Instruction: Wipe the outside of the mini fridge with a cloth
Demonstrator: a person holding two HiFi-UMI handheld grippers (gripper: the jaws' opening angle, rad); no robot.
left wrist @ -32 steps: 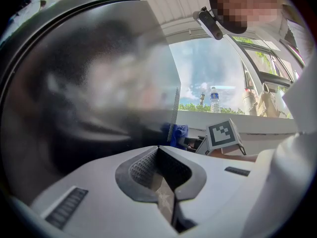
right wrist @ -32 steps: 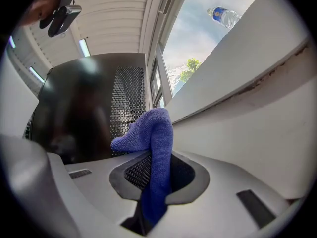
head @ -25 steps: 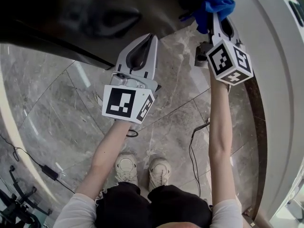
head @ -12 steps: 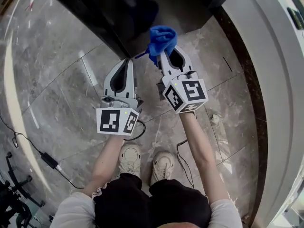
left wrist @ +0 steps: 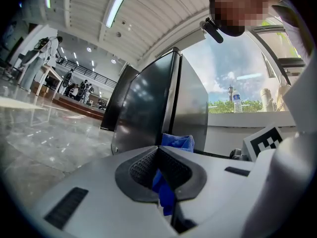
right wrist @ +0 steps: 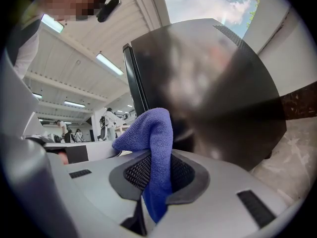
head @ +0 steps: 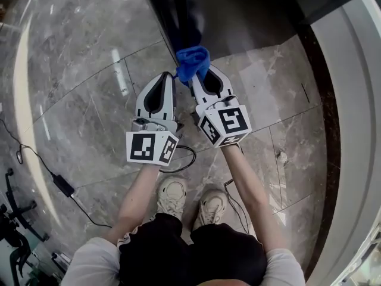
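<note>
1. Head view: your right gripper (head: 195, 76) is clenched on a bright blue microfibre cloth (head: 193, 59). The cloth bunches out past the gripper's tips at 12 o'clock and lies against the near corner of the glossy black mini fridge (head: 238, 16). The fridge fills the frame from 12 to 1 o'clock. Your left gripper (head: 171, 76) sits at 9 o'clock of the right one, side by side with it, and its tip is just beside the cloth's left edge. Both hang over the grey marble floor (head: 77, 82). Your white shoes (head: 169, 195) are at 6 o'clock and a thin black cable (head: 59, 186) trails at 8 o'clock.

2. Left gripper view: the left gripper's (left wrist: 158, 150) jaws are pressed together. A narrow blue strip (left wrist: 163, 195) is caught in the seam between the ribbed pads, and you cannot tell from here whether it belongs to the same cloth. The cloth (left wrist: 178, 142) peeks over the tips at 1 o'clock. The fridge (left wrist: 148, 103) stands upright behind it at 12 o'clock, with its dark side panel facing you.

3. Right gripper view: the right gripper's (right wrist: 157, 157) jaws grip the cloth (right wrist: 148, 130). It rises from between the pads in a folded hump leaning toward 11 o'clock, and a tail hangs down the seam toward 6 o'clock. The fridge's (right wrist: 213, 83) dark panel fills the frame from 12 to 3 o'clock, close behind the cloth.
</note>
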